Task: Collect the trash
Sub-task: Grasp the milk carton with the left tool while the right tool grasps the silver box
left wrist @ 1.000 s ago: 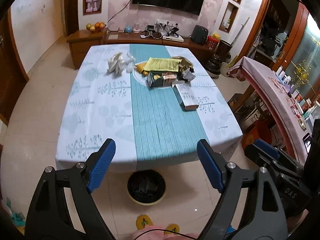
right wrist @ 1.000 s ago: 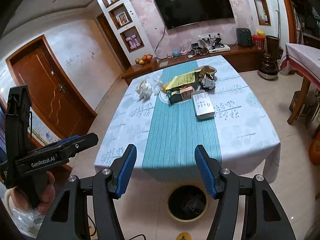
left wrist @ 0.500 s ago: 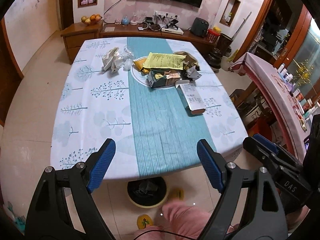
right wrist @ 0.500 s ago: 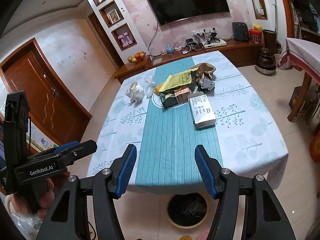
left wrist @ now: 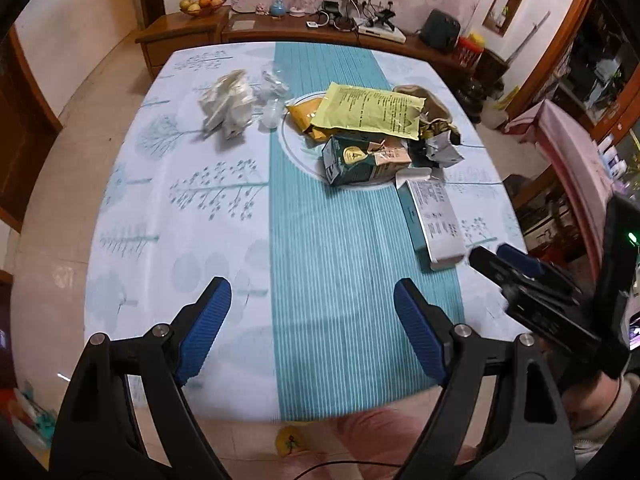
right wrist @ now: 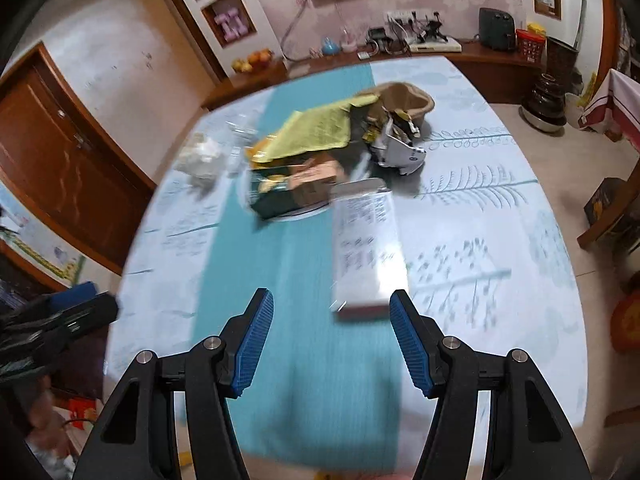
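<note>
Both the left gripper (left wrist: 312, 328) and right gripper (right wrist: 332, 344) hover with jaws wide, empty. A long white box (right wrist: 366, 246) lies on the tabletop (left wrist: 180, 200) near piled wrappers (left wrist: 370, 114).

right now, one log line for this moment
phase: approach | left gripper: open, empty | right gripper: open, nearing long white box | trash on table

A pale tablecloth (left wrist: 168, 208) printed with grey-blue trees carries a teal, white-striped runner (left wrist: 340, 248) down the frame's centre — at upper centre, a yellow pouch (left wrist: 372, 110), a dark green carton (left wrist: 352, 160).
</note>
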The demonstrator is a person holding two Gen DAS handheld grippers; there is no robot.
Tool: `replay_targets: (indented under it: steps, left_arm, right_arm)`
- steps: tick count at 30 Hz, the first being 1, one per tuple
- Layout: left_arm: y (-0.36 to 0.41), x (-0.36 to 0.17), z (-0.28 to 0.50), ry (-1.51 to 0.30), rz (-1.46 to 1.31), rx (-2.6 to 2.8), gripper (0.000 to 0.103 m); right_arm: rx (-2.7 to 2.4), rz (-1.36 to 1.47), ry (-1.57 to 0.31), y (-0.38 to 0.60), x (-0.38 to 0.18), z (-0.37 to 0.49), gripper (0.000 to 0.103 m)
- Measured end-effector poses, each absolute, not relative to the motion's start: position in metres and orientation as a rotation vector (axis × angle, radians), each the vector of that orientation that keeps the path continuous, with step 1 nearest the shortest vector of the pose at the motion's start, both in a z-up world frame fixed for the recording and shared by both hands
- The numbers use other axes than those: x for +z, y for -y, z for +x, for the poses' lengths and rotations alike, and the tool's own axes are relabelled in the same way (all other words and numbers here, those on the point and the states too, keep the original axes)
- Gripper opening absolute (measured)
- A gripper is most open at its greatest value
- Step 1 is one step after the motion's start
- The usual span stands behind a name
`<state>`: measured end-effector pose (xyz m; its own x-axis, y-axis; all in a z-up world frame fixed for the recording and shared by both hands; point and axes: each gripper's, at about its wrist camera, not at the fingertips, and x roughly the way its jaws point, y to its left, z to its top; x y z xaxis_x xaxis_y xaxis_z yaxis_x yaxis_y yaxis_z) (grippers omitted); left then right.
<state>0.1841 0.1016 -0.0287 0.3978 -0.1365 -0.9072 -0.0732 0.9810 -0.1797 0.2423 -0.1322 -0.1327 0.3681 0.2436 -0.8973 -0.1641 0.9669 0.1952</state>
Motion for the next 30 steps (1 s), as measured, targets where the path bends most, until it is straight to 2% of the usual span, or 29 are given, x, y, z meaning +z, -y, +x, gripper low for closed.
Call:
replay_targets:
  steps: [6, 7, 11, 21, 30]
  left_arm:
    - [-0.072, -0.046, 0.240, -1.182, -0.079, -0.046, 0.081]
    - [-0.070, -0.048, 0.246, -1.186, -0.067, -0.050, 0.081]
    - [-0.058, -0.058, 0.272, -1.211, -0.028, -0.064, 0.081]
    - [-0.026, -0.081, 0.331, -1.240, 0.120, -0.129, 0.082]
    - [0.020, -0.119, 0.381, -1.283, 0.418, -0.260, 0.082]
  right_arm:
    - [0.271, 0.034, -1.246, 0.126, -0.191, 0.304, 0.062]
    - [0.260, -0.003, -1.231, 0.123, -0.196, 0.310, 0.066]
    - [0.271, -0.119, -1.210, 0.116, -0.211, 0.325, 0.070]
    - [0.312, -0.176, -1.207, 0.139, -0.211, 0.342, 0.068]
    - [0.353, -0.044, -1.269, 0.184, -0.208, 0.355, 0.069]
